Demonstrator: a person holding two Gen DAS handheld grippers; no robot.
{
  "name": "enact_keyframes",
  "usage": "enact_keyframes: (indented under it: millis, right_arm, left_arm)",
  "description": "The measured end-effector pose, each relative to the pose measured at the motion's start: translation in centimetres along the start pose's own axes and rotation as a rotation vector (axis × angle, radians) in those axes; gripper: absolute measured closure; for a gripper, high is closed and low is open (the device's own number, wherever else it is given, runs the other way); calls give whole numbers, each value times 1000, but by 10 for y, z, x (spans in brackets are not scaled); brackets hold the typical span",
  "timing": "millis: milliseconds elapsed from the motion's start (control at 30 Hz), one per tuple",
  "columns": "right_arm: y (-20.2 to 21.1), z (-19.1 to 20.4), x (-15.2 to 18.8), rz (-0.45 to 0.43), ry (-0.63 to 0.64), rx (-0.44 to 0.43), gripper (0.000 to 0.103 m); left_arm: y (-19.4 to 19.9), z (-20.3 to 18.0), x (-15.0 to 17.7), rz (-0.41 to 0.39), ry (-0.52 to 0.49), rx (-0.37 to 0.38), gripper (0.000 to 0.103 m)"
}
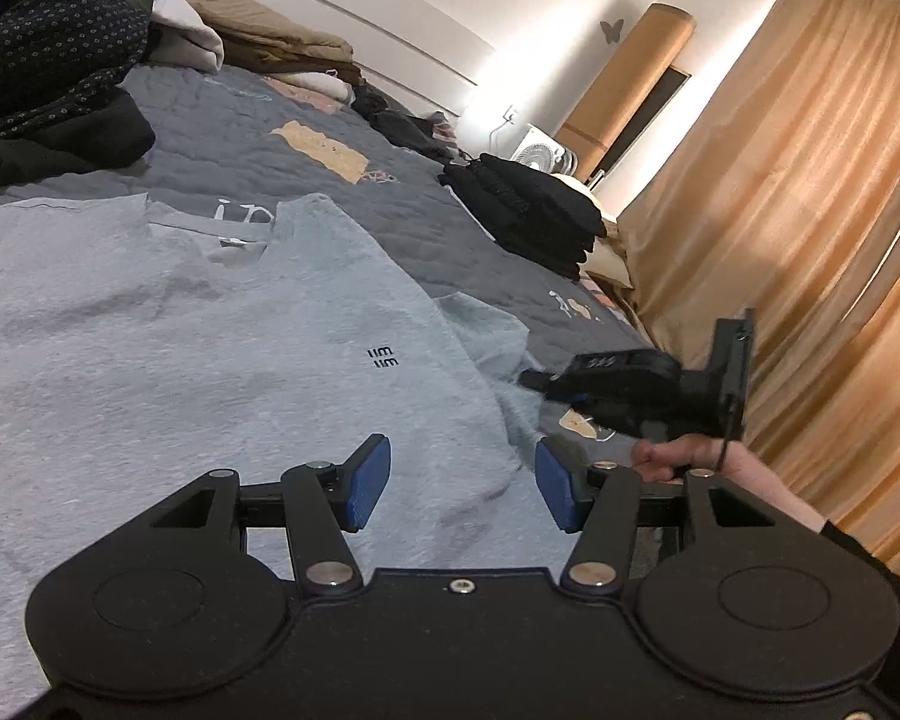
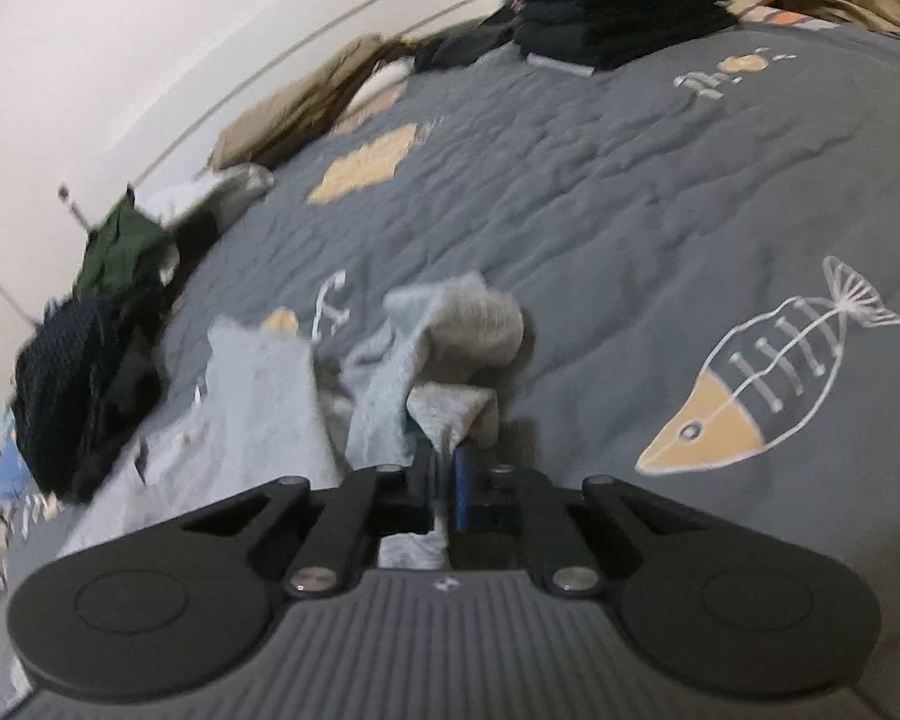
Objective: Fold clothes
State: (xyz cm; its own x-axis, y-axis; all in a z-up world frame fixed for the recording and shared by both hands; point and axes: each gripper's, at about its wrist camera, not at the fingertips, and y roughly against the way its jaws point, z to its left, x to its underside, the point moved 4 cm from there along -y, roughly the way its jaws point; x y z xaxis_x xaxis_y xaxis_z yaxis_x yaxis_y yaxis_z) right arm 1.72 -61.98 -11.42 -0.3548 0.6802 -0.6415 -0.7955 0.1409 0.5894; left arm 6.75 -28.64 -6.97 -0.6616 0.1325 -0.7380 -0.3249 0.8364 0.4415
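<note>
Across the grey quilted bedspread (image 1: pixel 306 180) lies the light grey T-shirt (image 1: pixel 150 324), spread flat with its collar toward the headboard wall and a small dark logo on the chest. Over the shirt's lower body the left gripper (image 1: pixel 462 489) hovers with its blue pads (image 1: pixel 366 483) spread wide and nothing between them. At the shirt's outer side, the right gripper (image 2: pixel 444 468) is clenched on the sleeve (image 2: pixel 450 348), which rises bunched and twisted above the bedspread; the right wrist view is smeared, so how much cloth is pinched is hard to judge. A person's hand (image 1: pixel 684 459) holds that gripper's handle, just beyond the left gripper's fingers. Beyond the shirt's collar sits a heap of dark unfolded clothes (image 1: pixel 48 66) with a green garment (image 2: pixel 123 246) on it. Farther from the shirt, a stack of folded black garments (image 1: pixel 534 216) rests near the bed's edge, beside tan curtains (image 1: pixel 810 180). A fish-skeleton motif (image 2: pixel 762 372) marks the bedspread beside the lifted sleeve.
</note>
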Motion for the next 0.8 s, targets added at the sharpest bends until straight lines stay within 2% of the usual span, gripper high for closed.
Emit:
enact_keyframes:
  millis: [200, 300, 433, 533, 633, 700, 767, 800]
  right_arm:
    - [41, 8, -24, -168, 33, -15, 99]
    - [45, 7, -29, -119, 89, 31, 99]
    - [23, -16, -17, 37, 111, 94, 98]
    - [19, -31, -19, 34, 64, 69, 94]
    - [17, -44, -25, 16, 5, 56, 84]
    - [12, -53, -25, 10, -28, 62, 70]
    - [7, -63, -24, 4, -60, 67, 62]
    - [5, -67, -24, 1, -77, 69, 62]
  left_arm:
    - [-4, 2, 3, 12, -15, -17, 50]
    - [-7, 4, 4, 20, -17, -30, 50]
    - [-10, 3, 7, 35, -32, -37, 50]
    - [-12, 2, 9, 42, -42, -40, 50]
    - [-12, 4, 8, 40, -35, -42, 50]
    - [-12, 5, 9, 43, -34, -46, 50]
    - [-13, 5, 9, 46, -35, -49, 50]
    - [-12, 4, 9, 48, -37, -49, 50]
